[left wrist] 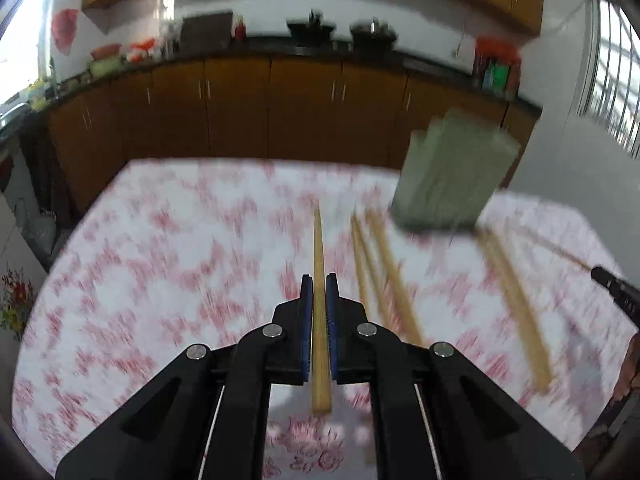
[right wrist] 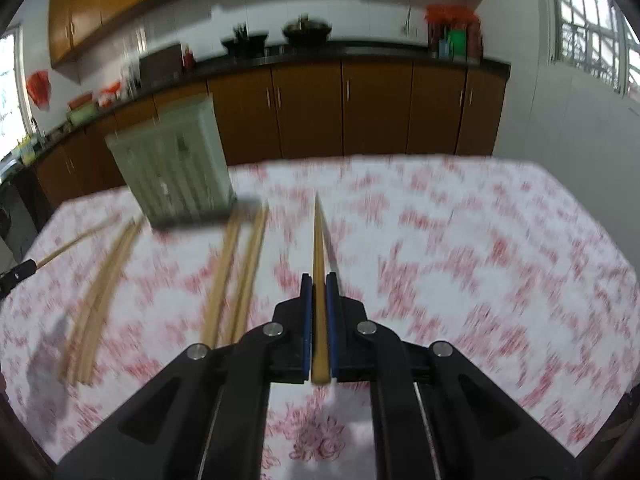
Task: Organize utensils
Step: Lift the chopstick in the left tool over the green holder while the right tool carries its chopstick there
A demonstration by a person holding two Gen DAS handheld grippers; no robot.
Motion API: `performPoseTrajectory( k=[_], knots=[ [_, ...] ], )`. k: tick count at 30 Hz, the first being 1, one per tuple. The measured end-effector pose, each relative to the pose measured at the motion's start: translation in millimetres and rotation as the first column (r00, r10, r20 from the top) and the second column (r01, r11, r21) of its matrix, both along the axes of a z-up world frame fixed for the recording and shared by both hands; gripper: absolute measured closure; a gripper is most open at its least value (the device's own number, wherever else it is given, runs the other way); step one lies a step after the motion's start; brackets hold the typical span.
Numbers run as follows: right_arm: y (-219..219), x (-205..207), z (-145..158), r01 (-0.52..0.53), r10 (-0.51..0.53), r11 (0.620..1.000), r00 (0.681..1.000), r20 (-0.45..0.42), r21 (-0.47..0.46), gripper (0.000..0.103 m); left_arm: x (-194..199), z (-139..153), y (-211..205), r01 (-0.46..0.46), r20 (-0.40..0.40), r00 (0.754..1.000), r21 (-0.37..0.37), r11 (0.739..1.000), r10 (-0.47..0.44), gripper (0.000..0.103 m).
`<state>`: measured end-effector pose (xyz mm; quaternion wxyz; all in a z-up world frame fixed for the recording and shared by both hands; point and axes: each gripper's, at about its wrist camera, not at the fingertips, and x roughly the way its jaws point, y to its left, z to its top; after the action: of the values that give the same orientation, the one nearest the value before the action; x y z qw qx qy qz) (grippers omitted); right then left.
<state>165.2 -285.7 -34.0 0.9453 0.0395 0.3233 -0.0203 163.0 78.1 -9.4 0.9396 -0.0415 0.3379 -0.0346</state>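
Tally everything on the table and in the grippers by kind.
Chopstick in left gripper: 1
Chopstick in right gripper: 1
Loose chopsticks on the table: apparently 4, though blur hinders counting
Green utensil holder: 1
Total: 7

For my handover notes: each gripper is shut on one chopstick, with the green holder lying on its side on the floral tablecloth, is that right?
Not quite: the green holder stands upright on the floral tablecloth, as the right wrist view shows. Left gripper and right gripper each grip one chopstick.
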Motion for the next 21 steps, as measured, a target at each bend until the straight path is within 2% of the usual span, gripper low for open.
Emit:
performPoseTrajectory(
  k=[5,13,17,21],
  knots=[
    [-5.0,-3.1,35.1,0.011,-0.014,1.000,0.994,0.104,0.024,0.095,3.6,36.8,6.7,-0.027,0.090,0.996,-0.025,0.999,0.029,0.096],
    [-0.9,7.9,77.1,-0.012,0.007,1.000,0.976,0.216,0.021,0.095,22.6,68.1,15.3,-0.063,0.155,0.986,-0.031,0.998,0.067,0.096],
    [4.5,8.2,124.4,-0.032,0.023,0.999,0.940,0.340,0.020,0.095,24.0,97.3,16.2,-0.058,0.215,0.974,-0.044,0.997,0.066,0.096],
    [7.1,12.3,171.9,-0.078,0.033,0.993,0.894,0.448,0.083,0.095,25.8,134.2,1.6,-0.020,0.296,0.955,-0.047,0.999,0.033,0.096]
  ],
)
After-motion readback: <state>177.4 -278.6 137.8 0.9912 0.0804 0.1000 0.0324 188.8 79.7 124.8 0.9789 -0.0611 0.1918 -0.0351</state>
